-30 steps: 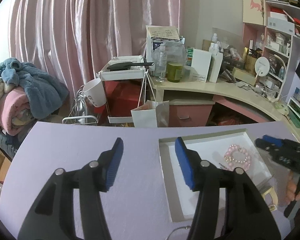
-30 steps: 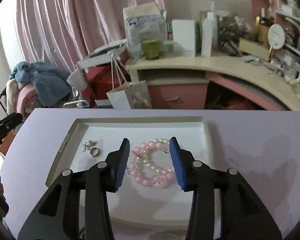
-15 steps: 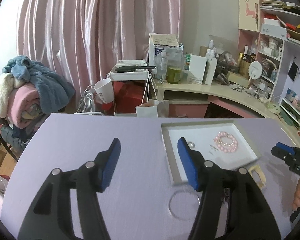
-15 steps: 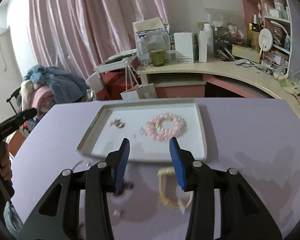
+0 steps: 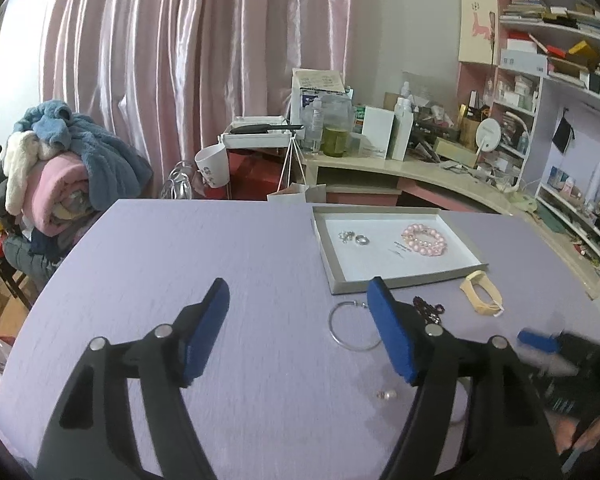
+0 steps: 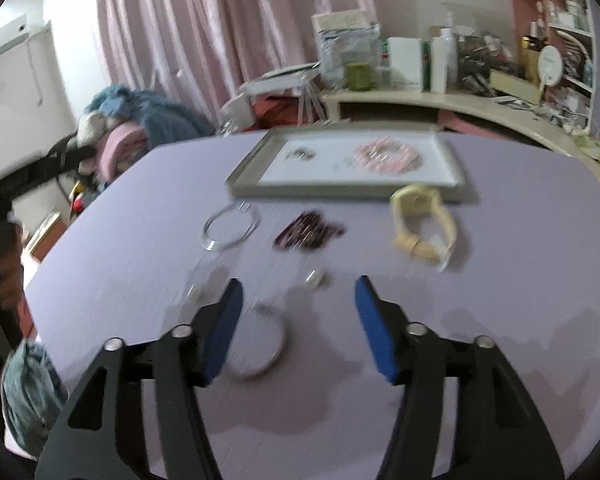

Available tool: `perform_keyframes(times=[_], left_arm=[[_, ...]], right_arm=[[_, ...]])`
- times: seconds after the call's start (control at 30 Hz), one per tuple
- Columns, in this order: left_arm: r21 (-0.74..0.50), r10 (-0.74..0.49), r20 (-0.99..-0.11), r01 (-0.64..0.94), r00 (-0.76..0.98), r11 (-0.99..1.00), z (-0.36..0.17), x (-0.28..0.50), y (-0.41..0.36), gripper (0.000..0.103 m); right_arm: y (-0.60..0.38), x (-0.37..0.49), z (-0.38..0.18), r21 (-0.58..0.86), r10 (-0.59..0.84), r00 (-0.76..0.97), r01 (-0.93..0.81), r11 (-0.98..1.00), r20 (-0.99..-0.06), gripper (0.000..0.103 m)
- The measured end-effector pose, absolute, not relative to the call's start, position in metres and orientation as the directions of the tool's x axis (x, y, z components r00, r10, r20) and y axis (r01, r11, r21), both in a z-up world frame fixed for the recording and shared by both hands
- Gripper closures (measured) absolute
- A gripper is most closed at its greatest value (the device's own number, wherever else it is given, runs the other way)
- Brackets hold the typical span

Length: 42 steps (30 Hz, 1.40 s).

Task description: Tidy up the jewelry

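A grey-rimmed white tray (image 5: 336, 270) (image 6: 244, 172) on the purple table holds pink bead bracelets (image 5: 424, 237) (image 6: 388, 154), a silver ring (image 5: 361, 240) and a small silver piece (image 5: 346, 236). In front of the tray lie a thin silver hoop (image 5: 352, 330) (image 6: 230, 226), dark red beads (image 5: 428, 308) (image 6: 308, 232), a cream watch (image 5: 482, 298) (image 6: 420, 224), a pearl earring (image 5: 386, 395) and another ring-shaped bangle (image 6: 260, 344). My left gripper (image 5: 298, 330) is open and empty above the table. My right gripper (image 6: 298, 326) is open and empty over the near bangle.
A cluttered cream desk (image 5: 400, 168) and pink shelves (image 5: 540, 80) stand behind the table. A pile of blankets (image 5: 56, 168) sits on a chair at the left. Pink curtains (image 5: 180, 60) hang at the back.
Both grippers have pulled back from the tray toward the near side of the table, bringing the loose jewellery in front of the tray into view. Both stayed open; the right view is blurred by motion.
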State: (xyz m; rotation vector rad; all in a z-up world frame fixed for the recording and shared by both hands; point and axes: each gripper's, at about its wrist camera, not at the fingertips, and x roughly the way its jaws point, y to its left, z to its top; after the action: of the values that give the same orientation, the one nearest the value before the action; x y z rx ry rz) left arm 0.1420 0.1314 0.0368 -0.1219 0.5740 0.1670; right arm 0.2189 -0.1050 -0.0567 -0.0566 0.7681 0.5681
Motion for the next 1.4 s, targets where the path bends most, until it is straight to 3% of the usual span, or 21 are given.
perform_keyframes(times=[0.2,0.27,0.53,0.73,0.77,0.8,0.83,1.4], left_arm=[[-0.092,0.116,-0.542,-0.196,0.832,0.976,0.039,0.118,0.134,0.024],[-0.094,0.116,-0.543,-0.197,0.832,0.976,0.038,0.112,0.135,0.024],[-0.114,0.115,-0.554,-0.212,0.825,0.971,0.038,0.106,0.143,0.024],[-0.114,0.122,-0.565,-0.224,0.816,0.968,0.033,0.106,0.147,0.024],[-0.113,0.124,-0.567,-0.226,0.814,0.968,0.033,0.106,0.147,0.024],[-0.113,0.123,-0.569,-0.226,0.813,0.967,0.032,0.107,0.148,0.024],[-0.114,0.123,-0.57,-0.226,0.812,0.967,0.031,0.107,0.148,0.024],[-0.085,0.029,-0.699,-0.123,0.715,0.989,-0.045,0.13,0.093,0.024]], right_arm=[[-0.076,0.193,-0.081,0.1,0.459,0.512,-0.582,0.807,-0.726,0.018],[-0.067,0.189,-0.087,0.072,0.446,0.497,-0.605,0.793,-0.744,0.016],[-0.046,0.198,-0.108,-0.018,0.34,0.483,-0.596,0.803,-0.807,0.016],[-0.043,0.208,-0.109,-0.008,0.347,0.484,-0.591,0.806,-0.803,0.018],[-0.043,0.21,-0.109,-0.008,0.348,0.486,-0.592,0.806,-0.802,0.02],[-0.044,0.21,-0.109,-0.005,0.352,0.488,-0.59,0.807,-0.798,0.033],[-0.045,0.209,-0.107,-0.002,0.359,0.495,-0.589,0.808,-0.791,0.034],[-0.136,0.217,-0.092,0.081,0.304,0.571,-0.382,0.921,-0.762,0.035]])
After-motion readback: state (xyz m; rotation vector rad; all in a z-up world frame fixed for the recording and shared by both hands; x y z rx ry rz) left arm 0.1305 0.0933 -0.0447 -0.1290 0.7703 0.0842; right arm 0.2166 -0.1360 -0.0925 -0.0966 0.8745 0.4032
